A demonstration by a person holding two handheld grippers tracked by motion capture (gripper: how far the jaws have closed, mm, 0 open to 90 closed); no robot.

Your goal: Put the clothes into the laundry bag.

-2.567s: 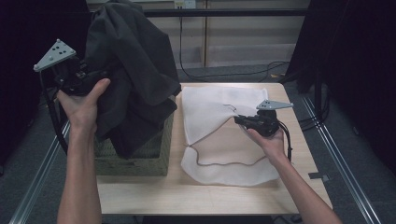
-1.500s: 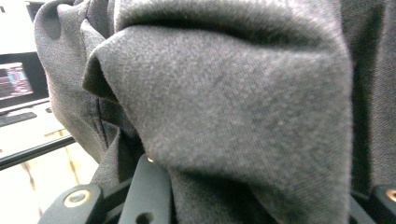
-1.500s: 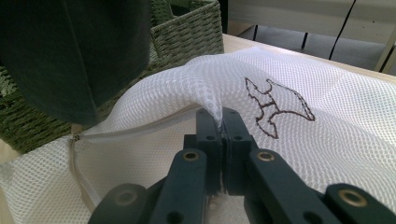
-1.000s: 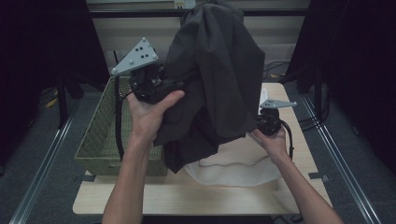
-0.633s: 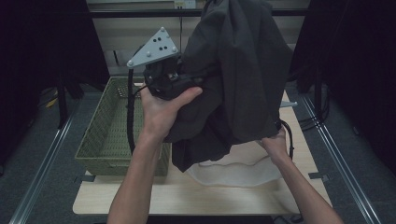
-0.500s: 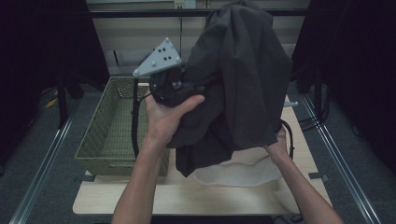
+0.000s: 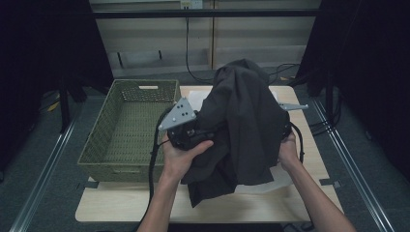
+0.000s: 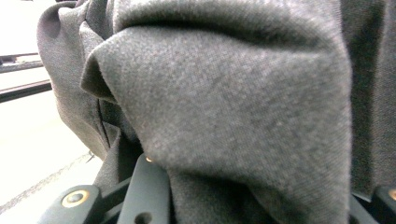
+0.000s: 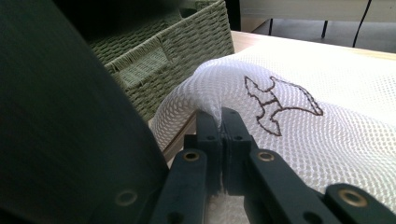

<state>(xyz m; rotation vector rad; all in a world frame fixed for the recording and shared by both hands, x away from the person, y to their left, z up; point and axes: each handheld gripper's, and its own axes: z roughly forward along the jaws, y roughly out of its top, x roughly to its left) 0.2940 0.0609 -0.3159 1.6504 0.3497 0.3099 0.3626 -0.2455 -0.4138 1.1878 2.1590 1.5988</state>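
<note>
My left gripper (image 7: 186, 133) pinches the dark grey garment (image 7: 241, 121), which hangs from its jaws and drapes to the right over the white mesh bag (image 9: 299, 121). In the left gripper view the cloth (image 8: 224, 107) lies just in front of the jaws. My right gripper (image 9: 219, 121) has its jaws pressed together on a raised fold of the mesh bag. The green woven basket (image 7: 128, 125) stands to the left of my left gripper.

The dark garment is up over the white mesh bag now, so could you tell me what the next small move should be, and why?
Probably lower the dark garment toward the opening that the right gripper pinches up in the white mesh bag. The left gripper holds the garment bunched above the bag, clear of the green basket, and the bag's edge is lifted off the table.
</note>
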